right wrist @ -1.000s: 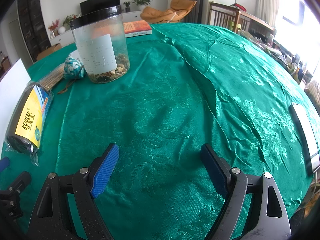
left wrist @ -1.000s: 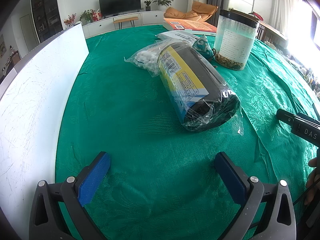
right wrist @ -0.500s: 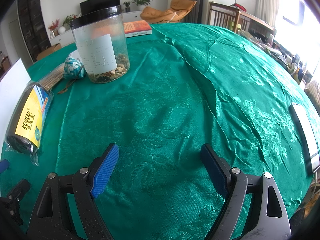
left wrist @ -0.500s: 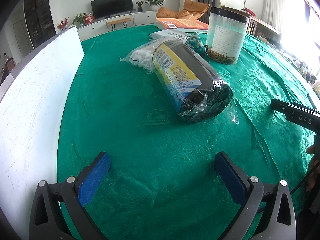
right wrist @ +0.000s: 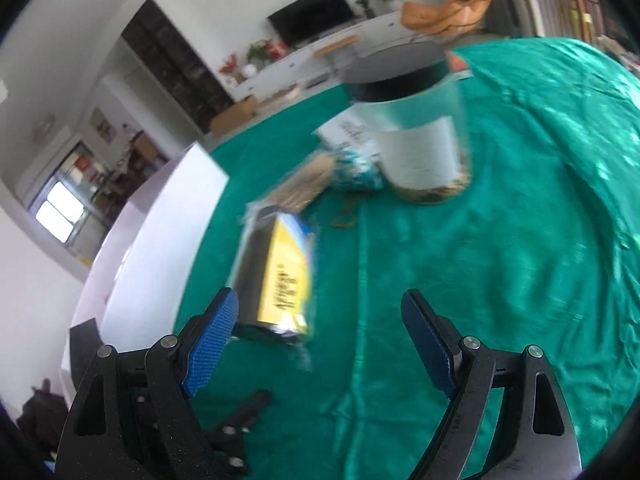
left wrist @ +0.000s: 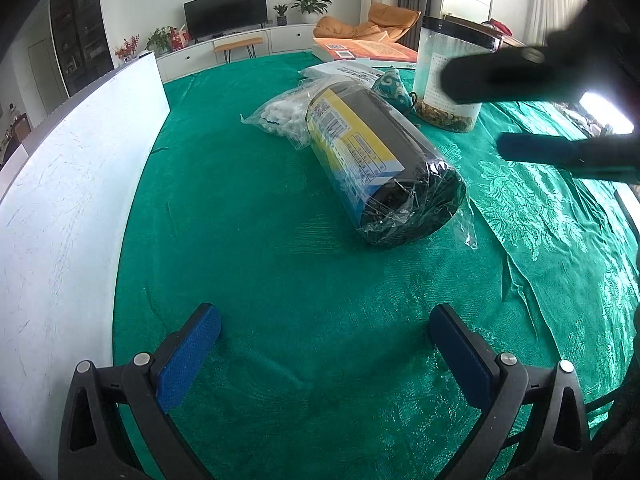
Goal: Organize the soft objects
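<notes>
Both wrist cameras look low across the green tablecloth (left wrist: 280, 280) toward its far edge, sharing the wrapped roll (left wrist: 380, 168) (right wrist: 276, 276).

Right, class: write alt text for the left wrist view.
A black roll with a yellow label, wrapped in clear plastic, lies on a green tablecloth ahead of the open left tool. Behind it sit a bag of cotton balls and a clear jar.

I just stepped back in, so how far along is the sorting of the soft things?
Nothing looks sorted yet. The wrapped black roll and bag of cotton balls lie on the green cloth. Left gripper and right gripper are open, holding nothing. All placing remains.
</notes>
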